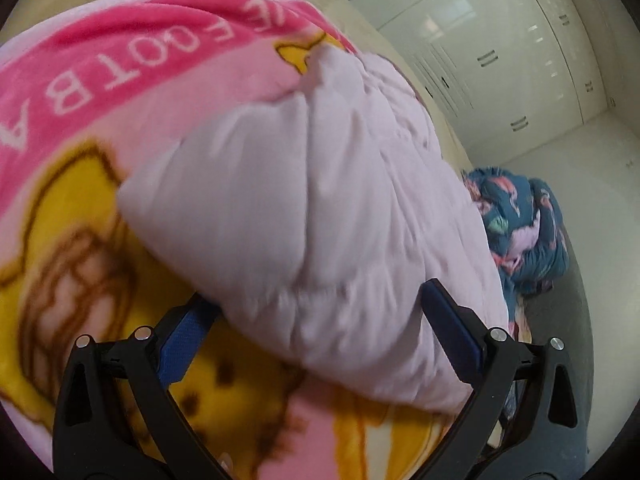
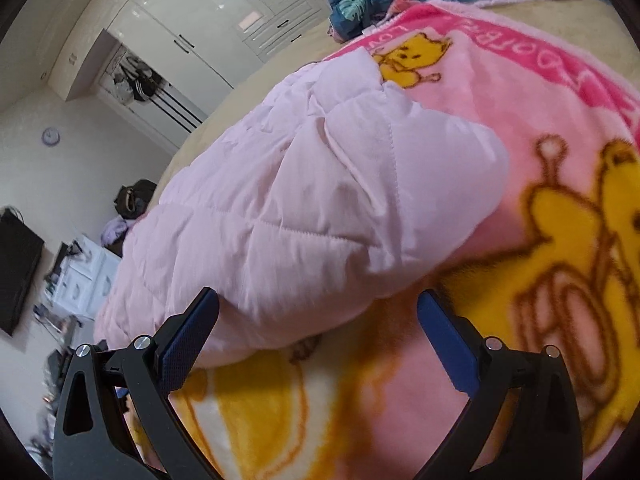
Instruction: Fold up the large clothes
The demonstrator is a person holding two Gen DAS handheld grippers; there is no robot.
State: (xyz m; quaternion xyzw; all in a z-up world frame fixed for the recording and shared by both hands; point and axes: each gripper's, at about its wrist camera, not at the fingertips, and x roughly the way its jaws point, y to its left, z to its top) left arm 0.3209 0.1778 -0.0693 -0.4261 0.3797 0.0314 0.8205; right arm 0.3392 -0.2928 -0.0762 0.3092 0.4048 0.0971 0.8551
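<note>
A pale pink quilted padded garment (image 1: 320,208) lies bunched on a pink and yellow cartoon blanket (image 1: 72,208). In the left wrist view my left gripper (image 1: 316,300) stands open, its blue-padded fingers (image 1: 448,320) straddling the near end of the garment, which bulges between them. In the right wrist view the same garment (image 2: 296,208) lies folded over itself on the blanket (image 2: 560,200). My right gripper (image 2: 318,304) is open too; its left finger touches the garment's near edge and its right finger hangs over bare blanket.
A crumpled dark blue floral cloth (image 1: 528,232) lies beyond the garment (image 2: 360,0). The blanket rests on a beige bed (image 2: 580,28). White glossy wardrobes (image 1: 500,40) line the wall. A dark screen (image 2: 16,272) and a white drawer unit (image 2: 88,276) stand past the bed's edge.
</note>
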